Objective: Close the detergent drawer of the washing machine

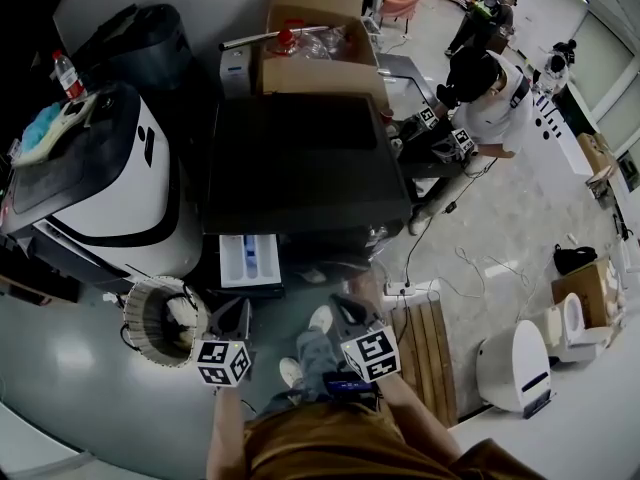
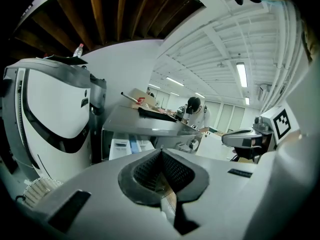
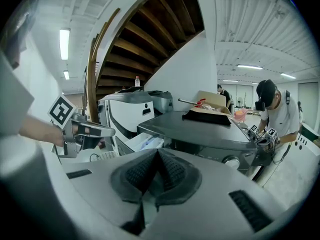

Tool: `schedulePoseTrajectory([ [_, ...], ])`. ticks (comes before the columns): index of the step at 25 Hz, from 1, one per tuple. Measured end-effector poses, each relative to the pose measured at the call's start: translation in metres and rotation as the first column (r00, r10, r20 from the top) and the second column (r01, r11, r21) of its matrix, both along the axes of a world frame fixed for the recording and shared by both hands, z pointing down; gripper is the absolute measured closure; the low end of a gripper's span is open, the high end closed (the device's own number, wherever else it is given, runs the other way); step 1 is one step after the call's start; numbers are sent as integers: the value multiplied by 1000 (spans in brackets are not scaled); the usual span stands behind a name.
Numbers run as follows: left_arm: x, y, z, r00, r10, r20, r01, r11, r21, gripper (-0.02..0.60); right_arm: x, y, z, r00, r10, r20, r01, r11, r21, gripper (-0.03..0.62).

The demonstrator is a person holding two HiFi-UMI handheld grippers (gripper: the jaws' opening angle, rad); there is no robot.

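The washing machine (image 1: 300, 163) shows its dark top in the middle of the head view. Its white detergent drawer (image 1: 250, 261) stands pulled out of the front at the left, blue insert showing. My left gripper (image 1: 233, 318) hovers just in front of the drawer, shut and holding nothing. My right gripper (image 1: 350, 313) is beside it to the right, also shut and empty. In the left gripper view the drawer (image 2: 125, 146) lies ahead beyond the closed left gripper (image 2: 161, 151). The right gripper view shows the drawer (image 3: 145, 143) ahead-left of the right gripper (image 3: 157, 151).
A tall white appliance (image 1: 110, 188) stands left of the machine, with a round wicker basket (image 1: 160, 318) on the floor below it. A cardboard box (image 1: 315, 38) sits behind. A person (image 1: 490, 98) works at the right. A wooden pallet (image 1: 430, 348) and cables lie at my right.
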State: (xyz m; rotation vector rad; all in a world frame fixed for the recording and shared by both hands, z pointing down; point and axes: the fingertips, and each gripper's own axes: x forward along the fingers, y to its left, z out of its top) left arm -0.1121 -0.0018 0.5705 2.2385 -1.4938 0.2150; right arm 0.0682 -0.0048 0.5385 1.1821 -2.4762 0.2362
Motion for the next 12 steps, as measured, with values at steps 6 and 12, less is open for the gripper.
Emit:
schedulePoseTrajectory([
  [6,-10,-3,25,1000,-21,2,21,998,-56,558,-11,-6,15,1000,-25,-15,25,999,-35,582],
  [12,-14,-7,47,1000,-31,4,31,995,-98,558,-13,-14,30,999,-30,-29,28,997,-72,582],
])
